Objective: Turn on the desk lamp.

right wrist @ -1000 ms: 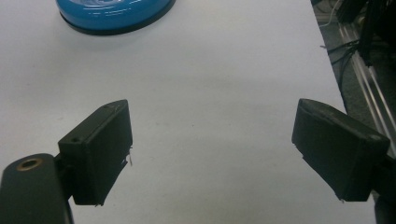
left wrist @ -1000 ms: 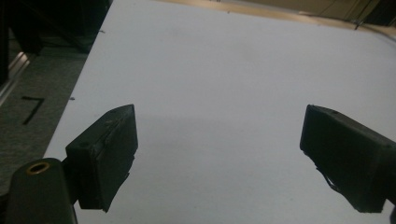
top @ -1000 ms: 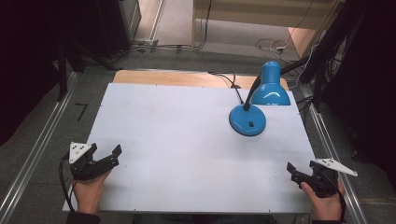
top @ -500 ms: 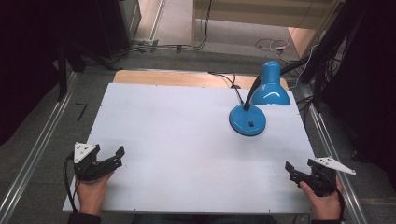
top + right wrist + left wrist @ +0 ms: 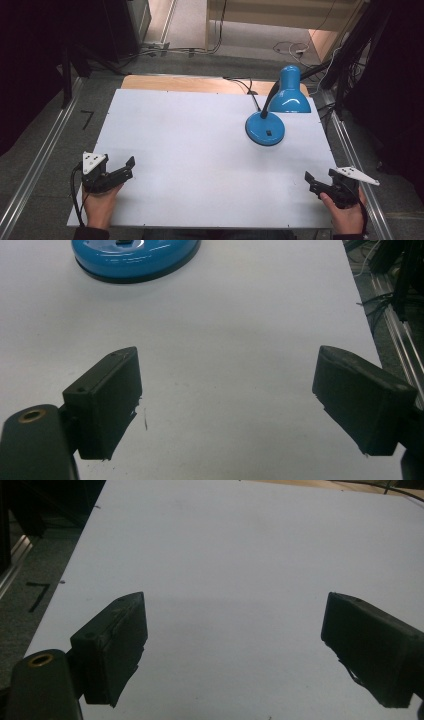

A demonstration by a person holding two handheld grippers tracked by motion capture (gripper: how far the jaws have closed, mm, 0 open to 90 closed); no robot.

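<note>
a person's left gripper (image 5: 120, 170) has drifted slightly inward; right gripper (image 5: 320, 183) barely moved. both jaws gape empty, well short of the blue lamp (image 5: 272, 112), untouched.

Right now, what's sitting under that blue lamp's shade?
Under the blue lamp's shade there is the far right edge of the white table and floor beyond. Its round base stands nearer. The shade hides any bulb inside.

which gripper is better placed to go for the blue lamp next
Right, probably. The right gripper sits open on the lamp's side, its base just ahead. The left gripper faces bare table.
</note>
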